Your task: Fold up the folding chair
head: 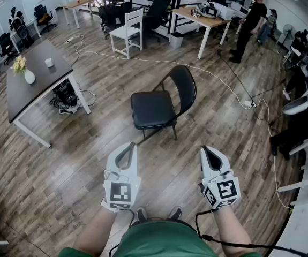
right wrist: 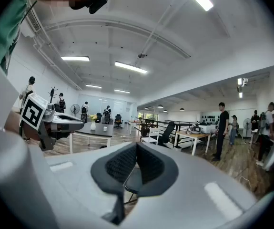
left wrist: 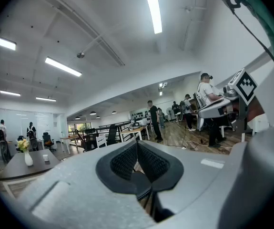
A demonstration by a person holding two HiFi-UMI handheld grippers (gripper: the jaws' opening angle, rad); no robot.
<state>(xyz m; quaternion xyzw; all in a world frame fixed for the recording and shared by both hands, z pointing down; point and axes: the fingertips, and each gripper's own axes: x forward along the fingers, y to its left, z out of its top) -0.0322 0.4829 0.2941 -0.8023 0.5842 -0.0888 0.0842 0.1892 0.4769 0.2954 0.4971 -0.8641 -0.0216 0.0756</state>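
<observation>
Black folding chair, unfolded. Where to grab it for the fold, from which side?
Probably the top rim of the backrest: it stands upright and exposed above the seat, thin enough for jaws. Come with the right gripper from the near right, since the backrest sits on that side. Its jaws are shut, so open first.

Both bare forearms reach forward side by side, level. The white left gripper (head: 126,155) and white right gripper (head: 211,157) have jaws closed together, holding nothing.

Bright ceiling strip lights (left wrist: 154,13); fisheye-warped edges.
</observation>
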